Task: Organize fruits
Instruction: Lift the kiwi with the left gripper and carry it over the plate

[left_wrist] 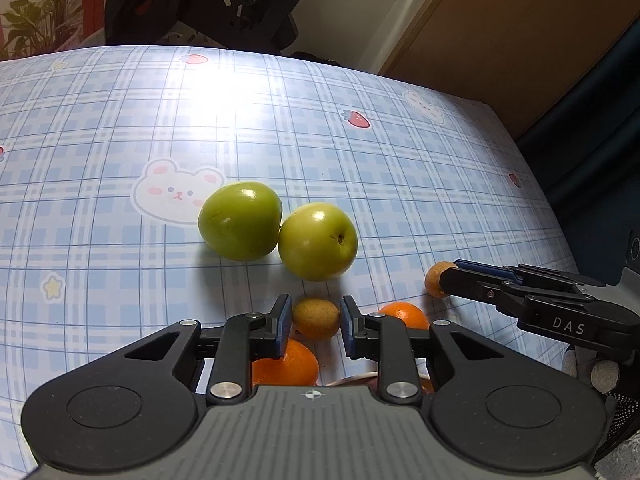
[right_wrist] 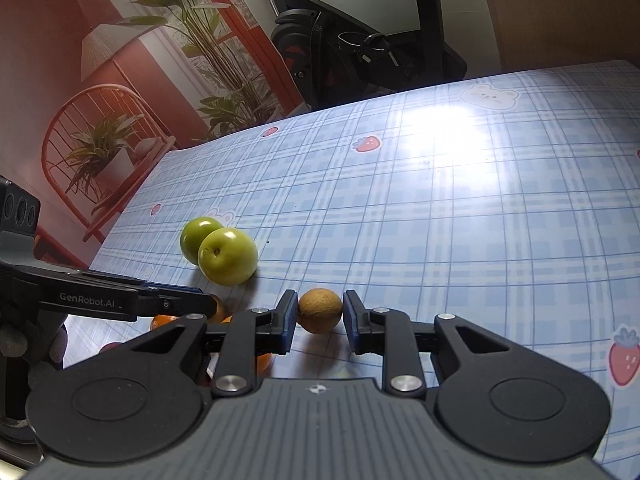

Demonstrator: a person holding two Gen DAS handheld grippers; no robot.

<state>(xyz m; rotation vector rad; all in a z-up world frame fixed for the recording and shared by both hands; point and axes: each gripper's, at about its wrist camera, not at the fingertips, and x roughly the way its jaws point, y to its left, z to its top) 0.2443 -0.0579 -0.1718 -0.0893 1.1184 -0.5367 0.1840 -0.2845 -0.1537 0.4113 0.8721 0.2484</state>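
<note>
Two green apples [left_wrist: 276,232] lie touching on the plaid tablecloth; they also show in the right wrist view [right_wrist: 224,254]. My left gripper [left_wrist: 314,316] has its jaws close on either side of a small brown fruit [left_wrist: 316,318], with oranges [left_wrist: 286,364] below and behind it. My right gripper [right_wrist: 320,312] has its jaws against a second small brown fruit [right_wrist: 320,310]. In the left wrist view the right gripper's fingers [left_wrist: 468,280] reach in from the right around that fruit [left_wrist: 436,278].
The blue plaid tablecloth [left_wrist: 360,168] covers the table, whose right edge curves away near a wooden cabinet [left_wrist: 520,40]. An exercise bike [right_wrist: 360,40] and potted plants [right_wrist: 100,156] stand beyond the far edge. Part of a bowl rim [left_wrist: 352,380] shows under the left gripper.
</note>
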